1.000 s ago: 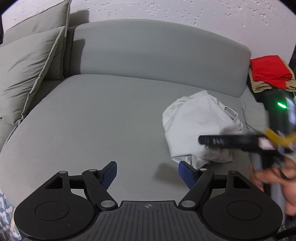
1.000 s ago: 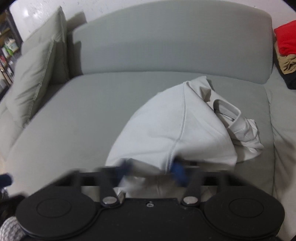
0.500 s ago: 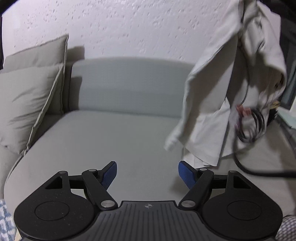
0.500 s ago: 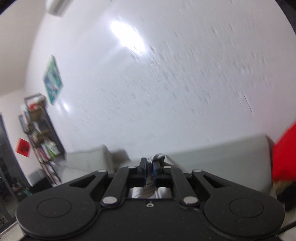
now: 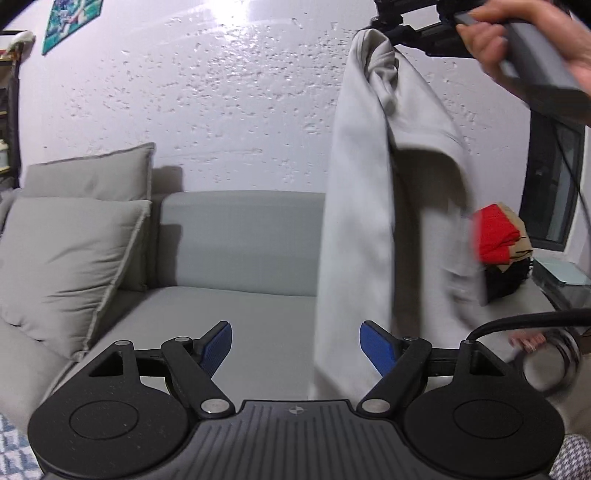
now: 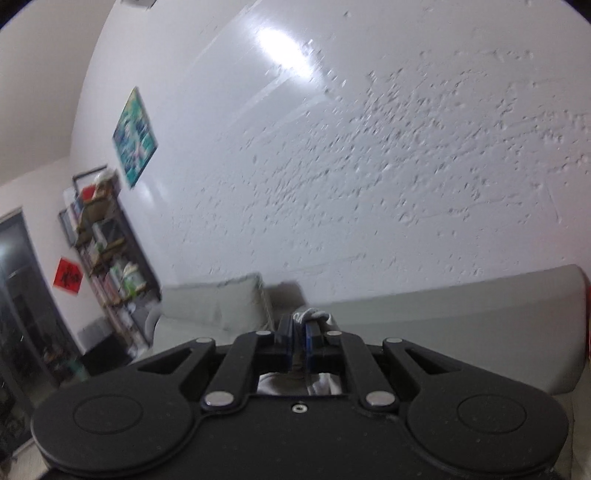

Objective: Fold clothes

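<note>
Pale grey cotton garment [image 5: 354, 229] hangs full length in the air above the grey fabric sofa [image 5: 236, 295], pinched at its top by the right gripper [image 5: 384, 22], which a hand [image 5: 517, 40] holds high at the top right of the left wrist view. A second ago it lay crumpled on the seat; now it is off the cushion and draped straight down, lower edge near the left tool. Left gripper [image 5: 295, 345] sits low with blue pads spread wide, nothing between them, just beside the cloth's hanging edge. Red folded cloth [image 5: 495, 236] on a dark stack sits behind, to the right; square grey cushions [image 5: 70, 258] on the left.

Right wrist view: right gripper [image 6: 300, 341] is clenched on a bunch of the pale fabric [image 6: 312, 314], camera tipped up at the white textured wall [image 6: 369, 166]; shelf rack [image 6: 103, 258] at left. Half a second ago it looked much the same, so the lift has about topped out.

Judgement: garment is raised to shake open; the free left tool likely needs a second corner before it can be laid flat. Not folded now.
</note>
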A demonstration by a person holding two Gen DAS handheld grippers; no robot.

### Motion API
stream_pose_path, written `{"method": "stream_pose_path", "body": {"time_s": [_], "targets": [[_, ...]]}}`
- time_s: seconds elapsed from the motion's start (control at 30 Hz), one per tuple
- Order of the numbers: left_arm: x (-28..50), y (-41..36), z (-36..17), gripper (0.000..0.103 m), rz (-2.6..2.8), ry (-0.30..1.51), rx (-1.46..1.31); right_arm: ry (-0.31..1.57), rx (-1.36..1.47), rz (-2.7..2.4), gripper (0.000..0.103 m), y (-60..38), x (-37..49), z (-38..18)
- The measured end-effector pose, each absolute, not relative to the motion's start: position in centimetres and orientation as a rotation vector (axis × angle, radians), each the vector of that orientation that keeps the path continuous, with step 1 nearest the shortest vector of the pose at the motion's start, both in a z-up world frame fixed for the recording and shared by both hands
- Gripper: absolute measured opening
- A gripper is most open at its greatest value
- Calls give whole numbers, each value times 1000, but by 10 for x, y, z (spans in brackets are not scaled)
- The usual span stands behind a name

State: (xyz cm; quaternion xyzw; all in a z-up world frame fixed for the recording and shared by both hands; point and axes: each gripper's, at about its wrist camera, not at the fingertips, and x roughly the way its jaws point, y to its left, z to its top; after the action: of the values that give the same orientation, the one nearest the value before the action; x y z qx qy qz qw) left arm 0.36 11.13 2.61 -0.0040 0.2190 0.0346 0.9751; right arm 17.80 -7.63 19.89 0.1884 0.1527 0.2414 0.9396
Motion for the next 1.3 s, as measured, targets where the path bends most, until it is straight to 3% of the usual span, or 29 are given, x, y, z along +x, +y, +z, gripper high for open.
{"method": "stream_pose_path", "body": {"time_s": [0.17, 0.3, 0.43, 0.6, 0.73, 0.8, 0.9, 0.97, 1.03, 1.13, 1.3], "targets": [[-3, 109, 28, 77, 62, 469, 22, 310, 479, 185, 6, -150, 194, 179], [-4, 93, 13, 78, -10, 538, 43, 508, 507, -33, 9, -228, 193, 98], [9, 74, -15, 83, -76, 650, 67, 800, 453, -112, 27, -277, 171, -7], [32, 58, -55, 84, -128, 760, 53, 881, 537, -39, 42, -294, 133, -64], [55, 56, -83, 77, -106, 817, -4, 945, 604, 21, 52, -308, 102, -110], [66, 60, -96, 68, -80, 840, -45, 923, 646, 62, 52, -306, 98, -120], [89, 73, -112, 63, -79, 857, -189, 894, 682, 78, 52, -296, 101, -130], [107, 85, -125, 45, -101, 867, -303, 894, 721, 77, 51, -294, 102, -138], [126, 96, -139, 37, -118, 872, -410, 882, 773, 96, 51, -292, 99, -144], [151, 99, -157, 37, -124, 823, -456, 852, 808, 111, 51, -292, 97, -149], [144, 65, -131, 38, -183, 680, 11, 775, 791, 87, 51, -299, 98, -144]]}}
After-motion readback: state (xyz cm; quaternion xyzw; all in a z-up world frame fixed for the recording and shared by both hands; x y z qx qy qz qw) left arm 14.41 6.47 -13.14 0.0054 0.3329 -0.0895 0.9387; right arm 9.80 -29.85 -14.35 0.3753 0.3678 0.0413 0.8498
